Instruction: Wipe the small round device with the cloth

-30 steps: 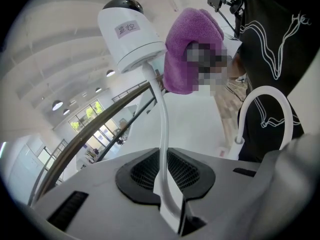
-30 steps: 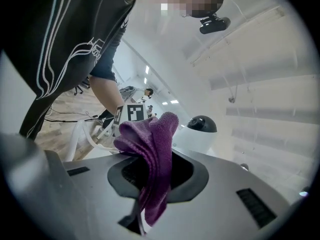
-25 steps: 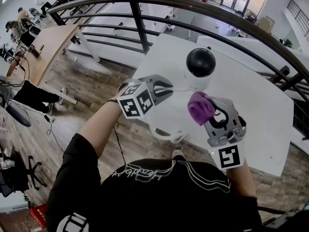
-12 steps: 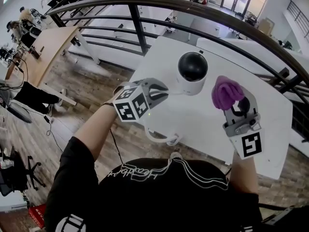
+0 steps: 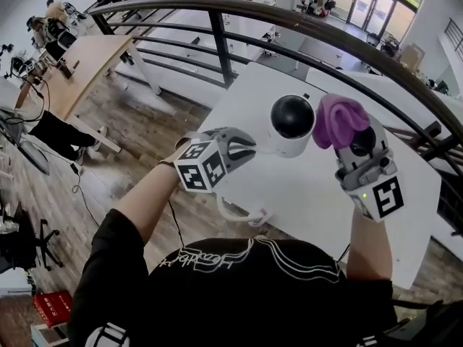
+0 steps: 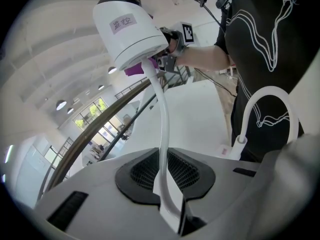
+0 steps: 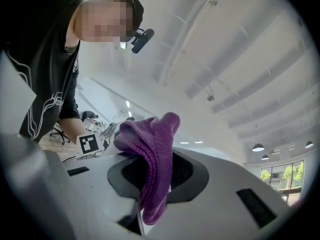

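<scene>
The small round device (image 5: pixel 291 125), white with a black dome, is held up over the white table (image 5: pixel 318 186). My left gripper (image 5: pixel 249 144) is shut on its stiff white cable (image 6: pixel 163 134), which runs from the jaws up to the device's base (image 6: pixel 131 28). The rest of the cable loops back toward the person (image 5: pixel 242 212). My right gripper (image 5: pixel 349 137) is shut on a bunched purple cloth (image 5: pixel 337 121), which sits right beside the dome's right side. In the right gripper view the cloth (image 7: pixel 152 154) sticks out of the jaws (image 7: pixel 150 204). The device is out of that view.
A dark metal railing (image 5: pixel 217 35) curves round the table's far side. Beyond it lie a wooden floor and a long wooden desk (image 5: pixel 79 63) with people at the far left. The table's front edge is close to the person's body.
The right gripper carried the cloth from in front of the device out to the right, then up against the dome's right side. The left gripper kept its hold on the cable.
</scene>
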Tool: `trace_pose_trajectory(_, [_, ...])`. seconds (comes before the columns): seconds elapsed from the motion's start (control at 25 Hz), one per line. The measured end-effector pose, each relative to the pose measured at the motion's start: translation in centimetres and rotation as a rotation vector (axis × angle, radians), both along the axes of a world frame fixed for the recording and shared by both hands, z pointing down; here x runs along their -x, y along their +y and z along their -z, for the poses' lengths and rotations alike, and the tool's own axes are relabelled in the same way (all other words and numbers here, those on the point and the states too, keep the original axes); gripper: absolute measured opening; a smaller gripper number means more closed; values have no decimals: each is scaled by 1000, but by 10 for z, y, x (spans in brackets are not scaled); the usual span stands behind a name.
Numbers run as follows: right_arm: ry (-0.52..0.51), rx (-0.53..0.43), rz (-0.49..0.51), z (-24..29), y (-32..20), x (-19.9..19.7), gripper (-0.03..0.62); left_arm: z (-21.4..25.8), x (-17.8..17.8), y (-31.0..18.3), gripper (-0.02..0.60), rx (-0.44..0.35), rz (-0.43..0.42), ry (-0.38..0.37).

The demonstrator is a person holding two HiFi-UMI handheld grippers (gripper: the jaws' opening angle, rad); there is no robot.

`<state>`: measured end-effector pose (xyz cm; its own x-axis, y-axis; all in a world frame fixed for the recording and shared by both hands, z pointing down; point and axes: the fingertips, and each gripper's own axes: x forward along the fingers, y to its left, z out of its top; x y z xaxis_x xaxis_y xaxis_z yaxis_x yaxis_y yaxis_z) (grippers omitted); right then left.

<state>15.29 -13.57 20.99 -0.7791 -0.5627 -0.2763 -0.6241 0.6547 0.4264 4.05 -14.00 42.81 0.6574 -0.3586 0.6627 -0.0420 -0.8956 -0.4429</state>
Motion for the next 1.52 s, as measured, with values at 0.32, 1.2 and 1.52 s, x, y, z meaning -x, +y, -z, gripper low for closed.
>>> trace_pose_trajectory(0.32, [9, 2, 119, 4, -4, 18, 58, -3, 1, -1, 55, -13, 38, -4])
trace_pose_trajectory(1.2, [110, -47, 232, -22, 32, 18, 59, -2, -1, 2, 60, 1, 92, -22])
trace_pose_trajectory(1.52, [269, -138, 224, -56, 50, 20, 58, -5, 0, -2, 60, 1, 123, -39])
